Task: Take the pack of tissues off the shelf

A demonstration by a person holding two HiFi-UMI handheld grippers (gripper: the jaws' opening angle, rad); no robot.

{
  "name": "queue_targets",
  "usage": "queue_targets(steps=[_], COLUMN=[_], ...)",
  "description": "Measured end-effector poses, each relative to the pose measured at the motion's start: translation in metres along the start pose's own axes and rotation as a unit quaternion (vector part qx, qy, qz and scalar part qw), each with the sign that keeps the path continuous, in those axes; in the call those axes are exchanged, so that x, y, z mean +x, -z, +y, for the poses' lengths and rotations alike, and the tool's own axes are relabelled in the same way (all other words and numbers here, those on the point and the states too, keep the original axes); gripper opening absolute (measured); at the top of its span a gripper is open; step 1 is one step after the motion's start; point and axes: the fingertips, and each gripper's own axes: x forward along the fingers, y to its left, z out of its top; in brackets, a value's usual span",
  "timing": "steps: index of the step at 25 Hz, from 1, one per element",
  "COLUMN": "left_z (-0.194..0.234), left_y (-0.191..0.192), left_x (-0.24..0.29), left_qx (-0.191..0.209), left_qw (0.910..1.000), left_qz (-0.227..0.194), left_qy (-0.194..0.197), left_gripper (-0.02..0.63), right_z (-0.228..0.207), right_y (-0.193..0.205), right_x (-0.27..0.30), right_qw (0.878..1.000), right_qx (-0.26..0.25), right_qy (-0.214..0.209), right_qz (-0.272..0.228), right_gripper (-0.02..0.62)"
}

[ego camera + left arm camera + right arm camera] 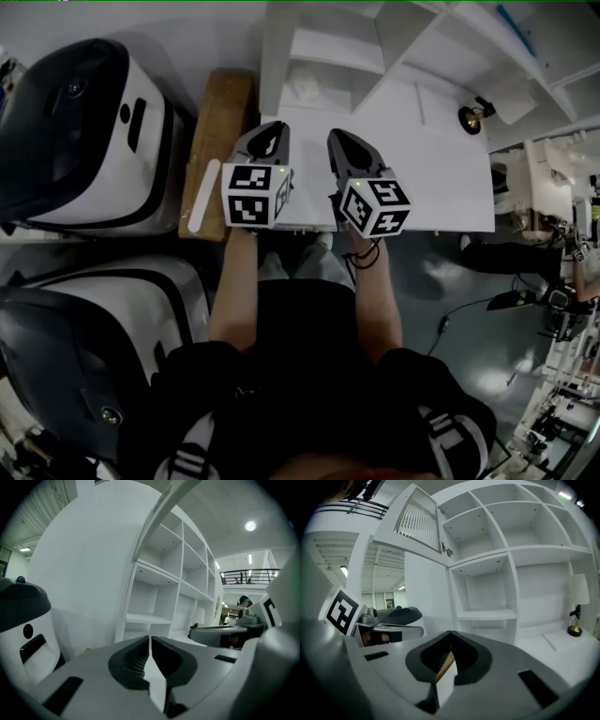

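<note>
Both grippers hover side by side above the front of a white table point(441, 178), pointing at a white shelf unit point(328, 47). The left gripper point(266, 139) is shut, its tips meeting with nothing between them point(150, 639). My right gripper point(343, 142) is shut and empty too point(451, 633). A faint pale shape point(305, 90) lies in the low shelf compartment straight ahead; I cannot tell whether it is the pack of tissues. The compartments in both gripper views point(487, 592) look bare.
Two big white-and-black machines point(84, 131) point(94, 347) stand at the left. A wooden board point(220, 131) with a white stick point(203, 197) lies beside the table. A small lamp with a brass base point(575, 603) stands at the table's right. Cables lie on the floor point(450, 319).
</note>
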Motion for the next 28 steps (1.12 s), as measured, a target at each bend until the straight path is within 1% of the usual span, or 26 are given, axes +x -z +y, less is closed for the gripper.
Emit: queue_targets(steps=[2,7,12,15,19,22,28], left_z=[0.005,-0.004,0.014,0.022,0.026,0.022,0.003], left_y=[0.0,0.001,0.01,0.016,0.021,0.024,0.035], left_x=[-0.001,-0.001,-0.003,-0.005,-0.005,0.005,0.027], left_qx=[-0.005,-0.008,-0.036,-0.039,-0.035,-0.031,-0.022], left_qw=[1.0,0.9999,0.9992,0.9988,0.9987,0.9987,0.9985], left_qz=[-0.002,-0.005,0.003,0.007,0.017,0.025,0.047], left_qy=[-0.004,0.006,-0.016,-0.028,-0.033,-0.031,-0.018], left_gripper=[0.028,0.028,0.028,0.029,0.028,0.028,0.028], right_z=[0.001,-0.008,0.011,0.017,0.017,0.007,-0.029], right_y=[-0.001,-0.003,0.006,0.013,0.016,0.016,0.016], right_x=[0.001,0.0,0.012,0.018,0.022,0.021,0.009], right_qw=[1.0,1.0,1.0,0.999,0.999,0.999,0.999], right_qx=[-0.005,-0.004,-0.008,0.003,0.014,0.019,0.039], right_qy=[0.0,0.006,-0.024,-0.043,-0.05,-0.046,-0.019], right_qz=[0.001,0.003,0.013,0.018,0.017,0.015,0.005], right_gripper=[0.02,0.02,0.02,0.02,0.02,0.02,0.02])
